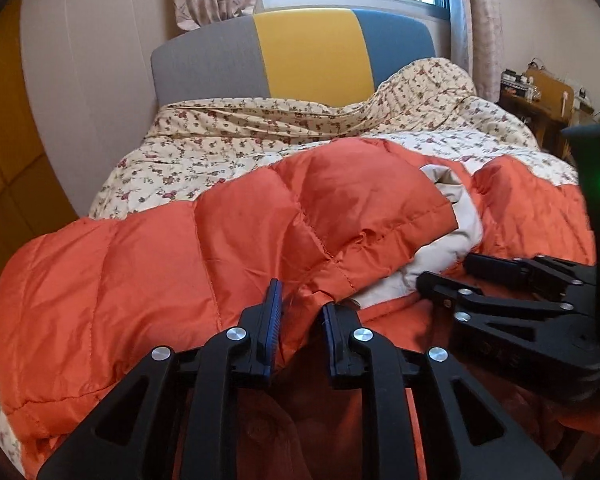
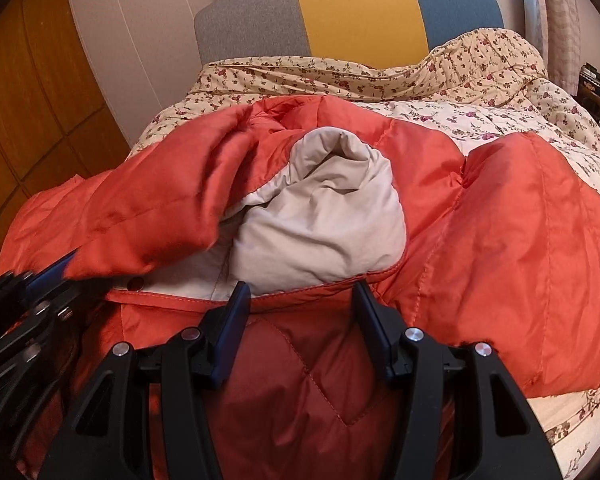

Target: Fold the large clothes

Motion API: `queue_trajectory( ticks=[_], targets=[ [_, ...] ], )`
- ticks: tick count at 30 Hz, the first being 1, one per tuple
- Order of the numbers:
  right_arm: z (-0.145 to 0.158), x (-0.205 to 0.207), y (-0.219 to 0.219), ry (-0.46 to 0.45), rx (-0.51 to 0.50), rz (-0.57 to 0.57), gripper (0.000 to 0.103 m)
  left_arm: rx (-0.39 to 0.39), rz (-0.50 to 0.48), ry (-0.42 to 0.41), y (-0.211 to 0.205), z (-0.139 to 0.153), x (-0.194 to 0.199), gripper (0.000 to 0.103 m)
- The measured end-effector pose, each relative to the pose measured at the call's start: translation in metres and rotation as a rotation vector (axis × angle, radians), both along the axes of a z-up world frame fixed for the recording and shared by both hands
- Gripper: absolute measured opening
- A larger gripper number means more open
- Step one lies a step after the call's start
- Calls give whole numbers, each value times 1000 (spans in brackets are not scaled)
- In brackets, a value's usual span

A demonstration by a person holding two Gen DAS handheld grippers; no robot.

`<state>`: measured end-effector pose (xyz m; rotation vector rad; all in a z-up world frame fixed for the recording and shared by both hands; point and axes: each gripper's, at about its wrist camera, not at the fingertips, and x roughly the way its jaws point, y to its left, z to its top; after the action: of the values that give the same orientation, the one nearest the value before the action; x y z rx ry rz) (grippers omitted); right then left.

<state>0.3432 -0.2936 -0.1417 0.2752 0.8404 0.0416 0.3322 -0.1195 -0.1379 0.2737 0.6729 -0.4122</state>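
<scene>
Where the left wrist view looks up the bed (image 1: pixel 148 168), an orange down jacket (image 1: pixel 140 264) lies crosswise over the floral quilt (image 1: pixel 260 148), below the grey, yellow and blue headboard (image 1: pixel 312 52). The left gripper (image 1: pixel 300 312) has narrow jaws with orange cloth between them; whether they pinch it is unclear. From the right wrist view, the right gripper (image 2: pixel 300 316) hovers with jaws wide, empty, at the jacket's beige lining (image 2: pixel 320 220), which bulges toward the headboard.

An orange puffer jacket (image 1: pixel 180 248) is sprawling across the near bed, its bunched beige lining (image 2: pixel 320 216) blocking the middle. Open floral bedding (image 1: pixel 228 148) is lying beyond, ending at the headboard (image 1: pixel 308 52).
</scene>
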Motion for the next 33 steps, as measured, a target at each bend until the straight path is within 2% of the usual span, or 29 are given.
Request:
queue_trajectory(
  ticks=[5, 6, 7, 8, 9, 10, 12, 16, 17, 18, 19, 21, 22, 24, 25, 27, 29, 30, 31, 33],
  targets=[
    [7, -7, -9, -35, 35, -26, 55, -54, -73, 20, 18, 18, -26, 19],
    [8, -8, -12, -36, 48, -39, 55, -61, -78, 29, 24, 20, -27, 36],
    [9, -8, -15, -32, 61, -48, 55, -70, -69, 36, 32, 21, -28, 48],
    [10, -8, -17, -27, 76, -50, 55, -89, -60, 29, 39, 21, -29, 70],
    [11, -8, -18, -19, 117, -37, 56, -110, -53, 11, 44, 22, -29, 79],
    [14, -10, -21, -18, 156, -23, 56, -135, -39, -2, 50, 21, -27, 79],
    [21, -13, -29, -20, 207, -30, 56, -156, -29, 41, 50, 18, -19, 79],
    [39, -24, -50, -38, 201, -130, 56, -192, -62, 85, 48, 18, -22, 79],
    [45, -26, -53, -52, 217, -151, 56, -212, -95, 101, 49, 20, -27, 82],
    [50, -28, -52, -70, 227, -145, 56, -224, -131, 125, 50, 20, -32, 92],
    [55, -29, -51, -86, 228, -135, 56, -236, -184, 147, 51, 21, -41, 94],
    [70, -32, -34, -135, 214, -69, 55, -237, -209, 95, 61, 25, -56, 94],
    [77, -29, -15, -155, 199, 2, 54, -229, -194, 65, 65, 27, -59, 94],
    [82, -21, 19, -154, 150, 120, 49, -237, -128, 27, 83, 32, -58, 94],
    [83, -16, 33, -151, 119, 161, 49, -270, -78, 21, 97, 35, -51, 94],
    [77, 0, 61, -126, 34, 227, 49, -292, 39, 10, 122, 37, -32, 78],
    [65, 16, 74, -83, -25, 232, 48, -295, 171, 35, 149, 36, -4, 76],
    [57, 25, 77, -54, -51, 219, 46, -294, 203, 37, 157, 35, 4, 75],
    [51, 30, 78, -42, -57, 212, 46, -261, 255, 37, 168, 30, 20, 73],
    [36, 36, 78, -22, -48, 196, 46, -206, 296, 50, 178, 19, 38, 66]
  ],
)
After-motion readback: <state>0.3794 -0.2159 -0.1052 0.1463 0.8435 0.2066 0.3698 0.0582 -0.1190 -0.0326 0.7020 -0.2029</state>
